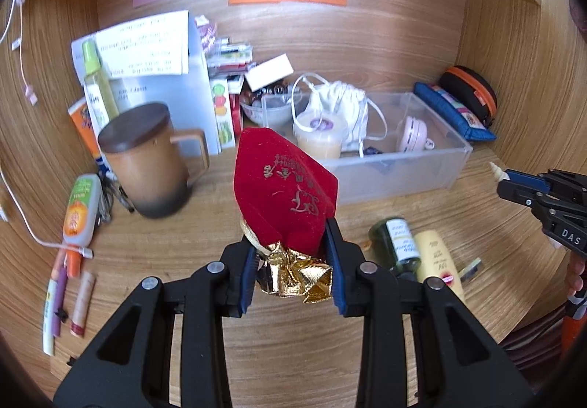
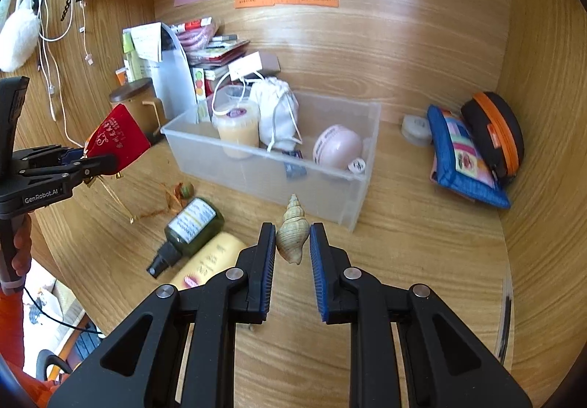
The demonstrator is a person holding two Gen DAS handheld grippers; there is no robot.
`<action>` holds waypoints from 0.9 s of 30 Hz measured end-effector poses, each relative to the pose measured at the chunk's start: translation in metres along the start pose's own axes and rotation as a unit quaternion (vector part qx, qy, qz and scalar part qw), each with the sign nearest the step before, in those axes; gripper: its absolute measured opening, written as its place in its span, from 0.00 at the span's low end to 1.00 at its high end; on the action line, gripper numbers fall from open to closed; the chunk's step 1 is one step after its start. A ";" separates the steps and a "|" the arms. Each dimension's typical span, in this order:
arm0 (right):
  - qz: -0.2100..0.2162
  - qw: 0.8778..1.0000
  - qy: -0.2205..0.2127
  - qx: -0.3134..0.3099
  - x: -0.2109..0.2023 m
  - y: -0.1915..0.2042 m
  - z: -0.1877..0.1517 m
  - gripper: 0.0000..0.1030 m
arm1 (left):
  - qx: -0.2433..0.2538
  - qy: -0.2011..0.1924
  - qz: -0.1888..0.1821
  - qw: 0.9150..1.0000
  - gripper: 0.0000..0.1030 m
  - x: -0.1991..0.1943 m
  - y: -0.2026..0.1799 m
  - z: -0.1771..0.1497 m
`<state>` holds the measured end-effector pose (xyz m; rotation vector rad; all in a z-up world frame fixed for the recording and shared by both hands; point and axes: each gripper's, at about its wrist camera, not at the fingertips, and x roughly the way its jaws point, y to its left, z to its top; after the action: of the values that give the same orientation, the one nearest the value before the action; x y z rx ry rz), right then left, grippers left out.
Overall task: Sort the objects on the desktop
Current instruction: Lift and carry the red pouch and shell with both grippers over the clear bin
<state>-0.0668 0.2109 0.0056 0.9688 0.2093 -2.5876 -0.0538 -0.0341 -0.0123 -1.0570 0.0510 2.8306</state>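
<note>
the left claw [image 1: 293, 261] pinches a red velvet pouch with gold lettering [image 1: 284, 188] at its gathered neck, gold foil bunched between the blue pads, and the pouch is held up off the wooden table [image 1: 293, 353]. the right claw [image 2: 292, 243] is pinched on a pale ribbed spiral seashell [image 2: 292, 233], its tip pointing to 12 o'clock, also clear of the table.

in the right wrist view, at 12 o'clock from the shell, a clear plastic rectangular bin [image 2: 330, 204] sits on the table. in it, from 9 to 3 o'clock: a lidded plastic tub of beige paste [image 2: 236, 131], a white drawstring cloth bag [image 2: 275, 112], a small dark packet [image 2: 295, 166], and a round pink case [image 2: 335, 147] with a small white cap beside it.

at 9 o'clock of the shell, lying on the table outside the bin, are a dark green glass spray bottle with a white label [image 2: 190, 228] and a cream yellow tube [image 2: 209, 261], touching side by side. at 3 o'clock of the bin a blue fabric zip pouch [image 2: 466, 166] leans on a black oval case with orange zip [image 2: 493, 133]. in the left wrist view a brown lidded mug [image 1: 150, 158] stands at 9 o'clock of the red pouch.
</note>
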 end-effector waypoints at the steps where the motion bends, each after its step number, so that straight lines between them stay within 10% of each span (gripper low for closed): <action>1: 0.001 1.000 -0.002 -0.001 0.000 0.001 0.002 0.17 | 0.000 -0.002 -0.001 1.000 0.32 -0.001 0.000 0.002; 27: 0.008 0.999 -0.043 -0.029 0.016 0.001 0.072 0.17 | 0.030 -0.037 -0.042 0.998 0.32 0.008 -0.018 0.086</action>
<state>-0.1217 0.1866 0.0493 0.8325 0.2511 -2.5870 -0.1139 -0.0087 0.0477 -0.9203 0.0809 2.7712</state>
